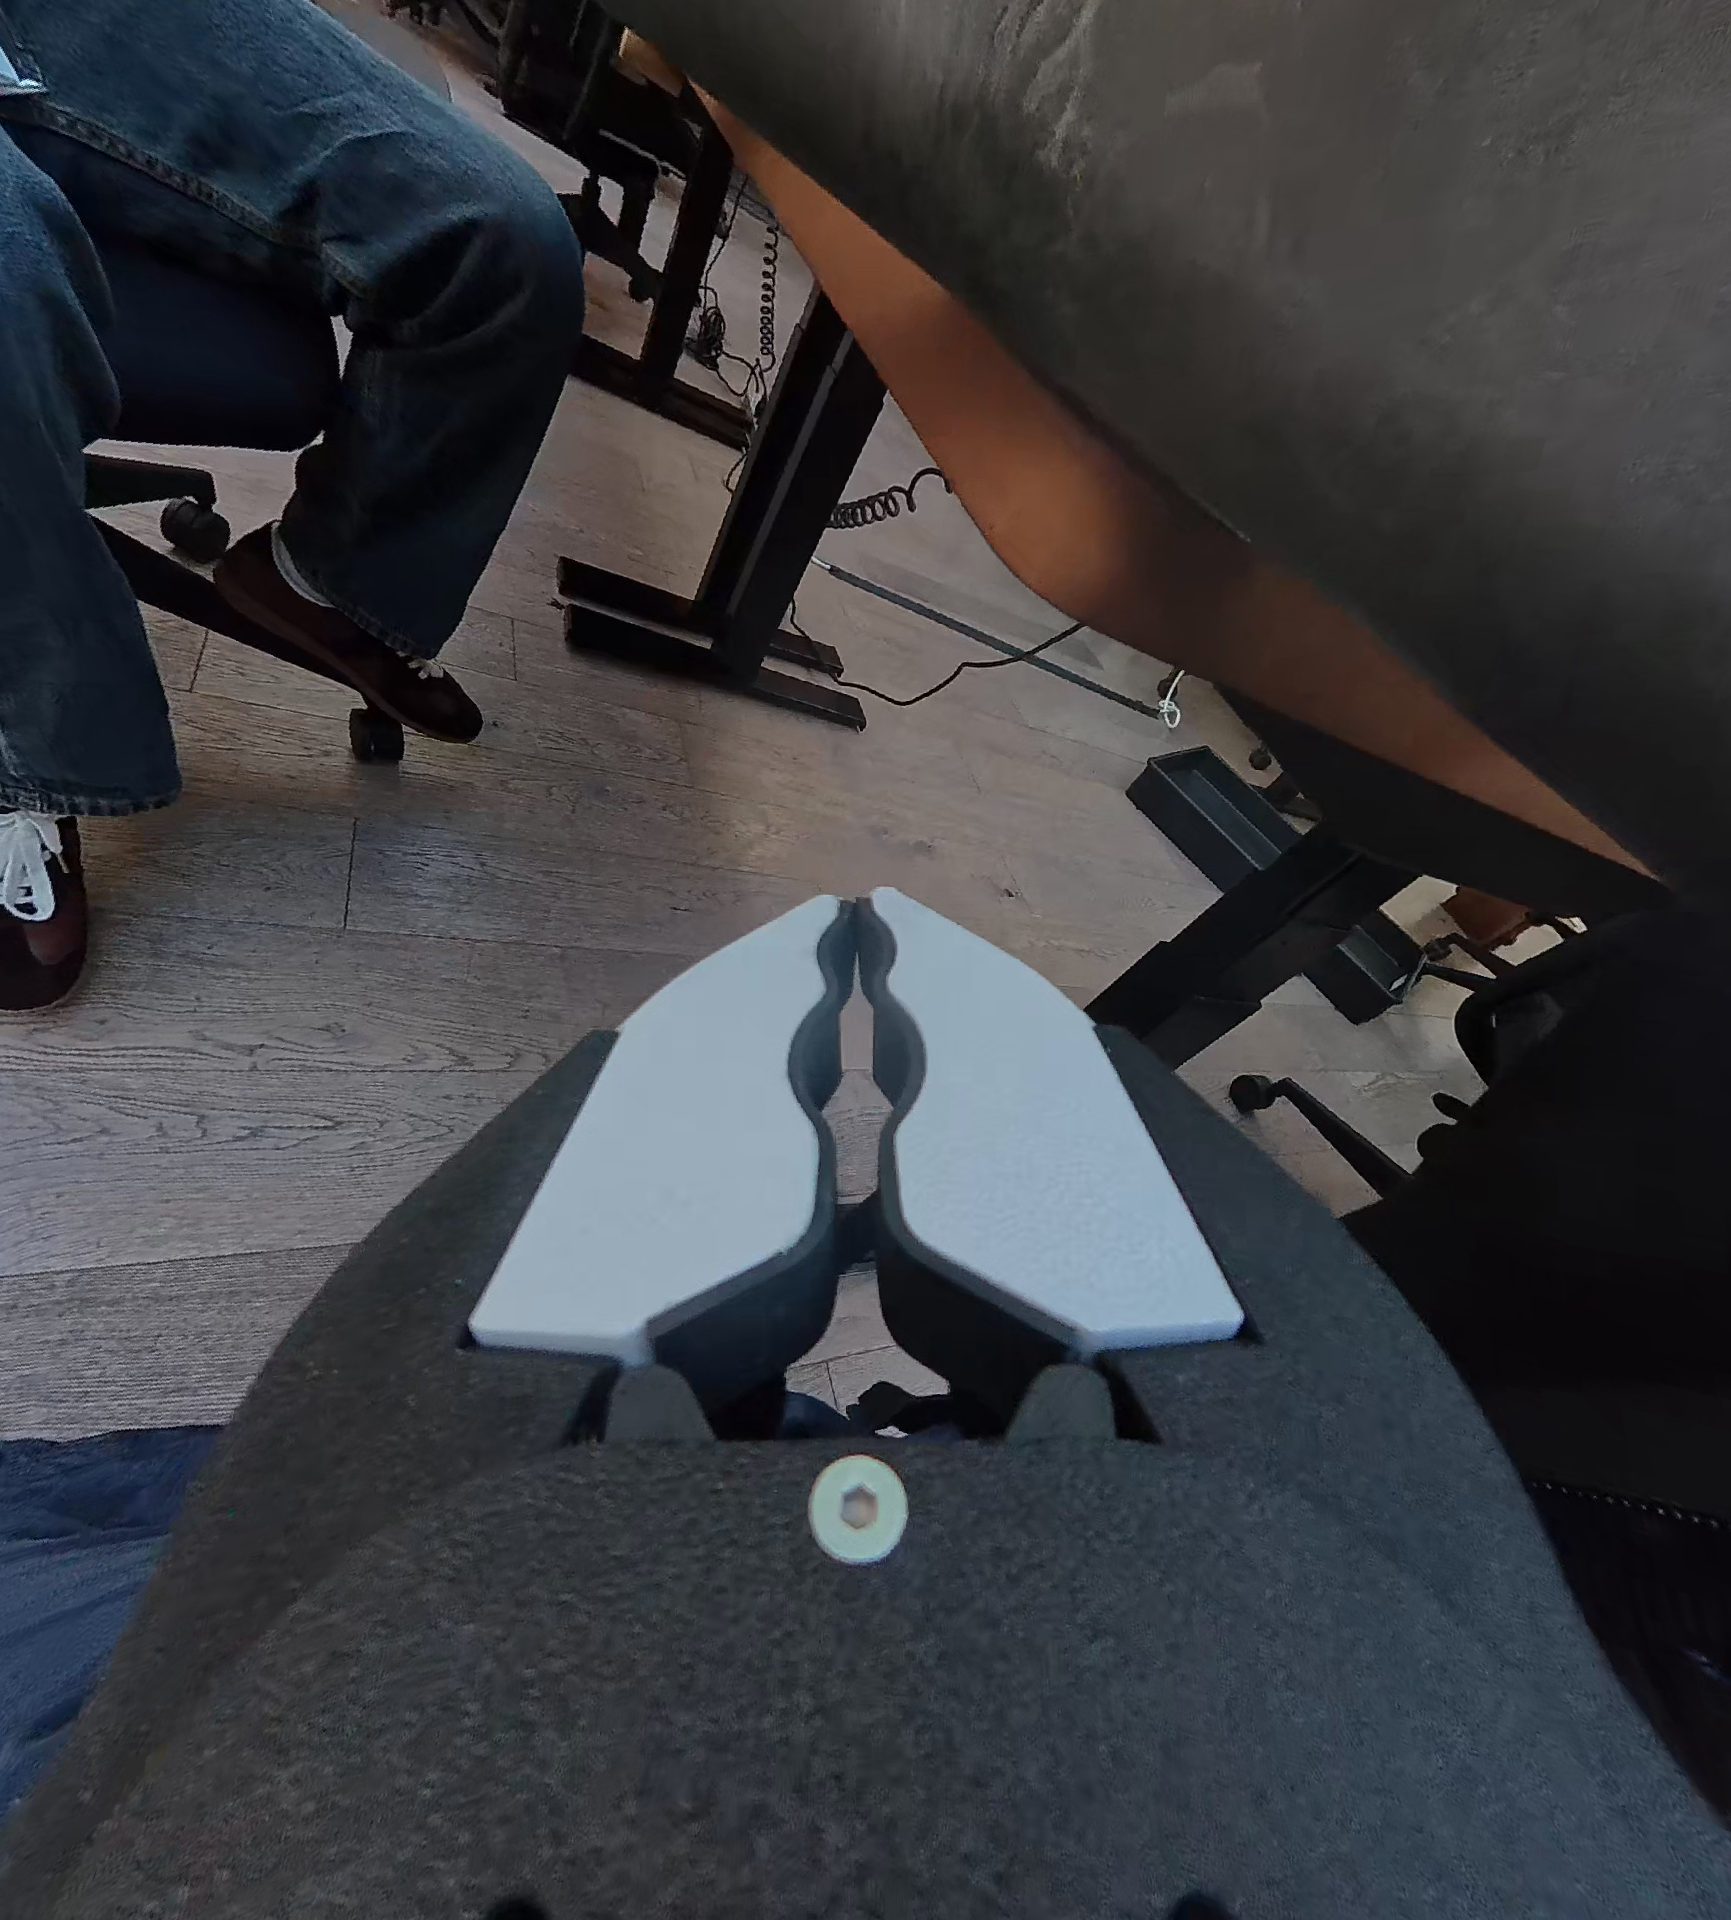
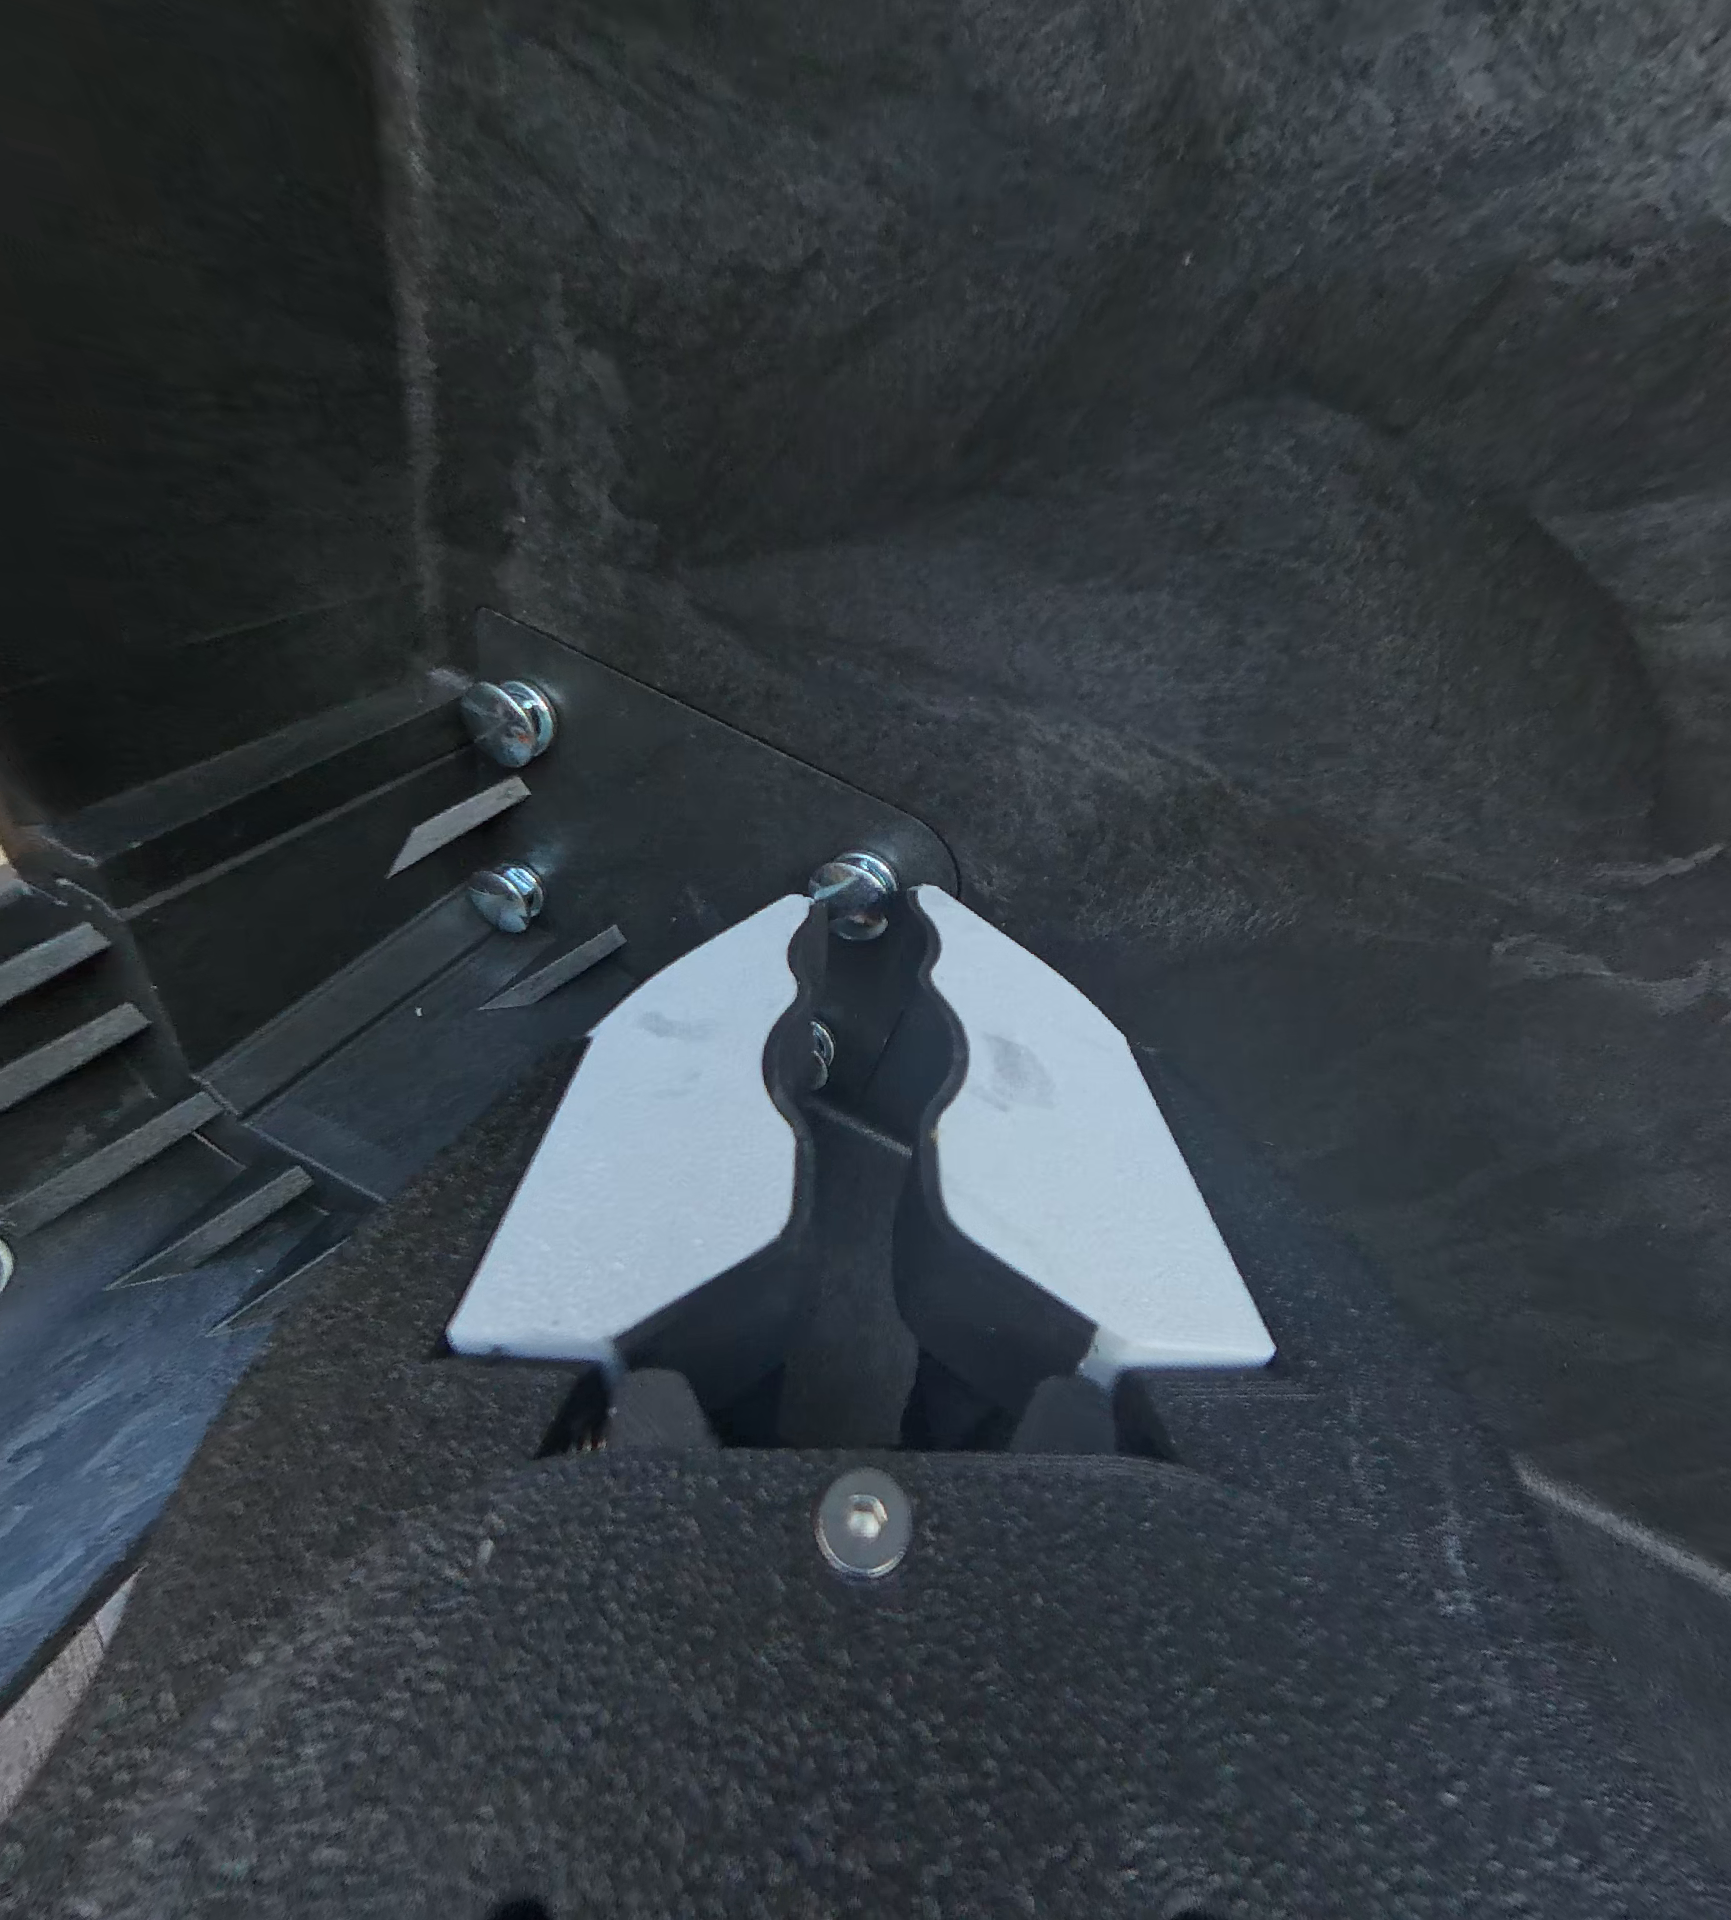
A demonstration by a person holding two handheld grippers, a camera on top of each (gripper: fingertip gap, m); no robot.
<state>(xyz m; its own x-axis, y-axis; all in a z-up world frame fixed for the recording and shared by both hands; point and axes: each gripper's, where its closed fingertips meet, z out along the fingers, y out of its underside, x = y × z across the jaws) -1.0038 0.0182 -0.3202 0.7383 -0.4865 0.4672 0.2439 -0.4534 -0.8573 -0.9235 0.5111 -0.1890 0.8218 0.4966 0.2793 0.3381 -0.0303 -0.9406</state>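
Left wrist view: left gripper (image 1: 857, 906) pinched together on nothing above the wooden floor (image 1: 549, 935); right gripper (image 2: 859, 896) clamps a silver screw (image 2: 848, 891) on the black plate (image 2: 674, 810).

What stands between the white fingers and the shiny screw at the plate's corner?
Nothing visible: the screw sits between the right gripper's fingertips, on the black plate. Whether they press it is unclear.

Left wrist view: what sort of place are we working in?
Probably an office: wood-plank floor, black desk legs with trailing cables, and a seated person's swivel chair base.
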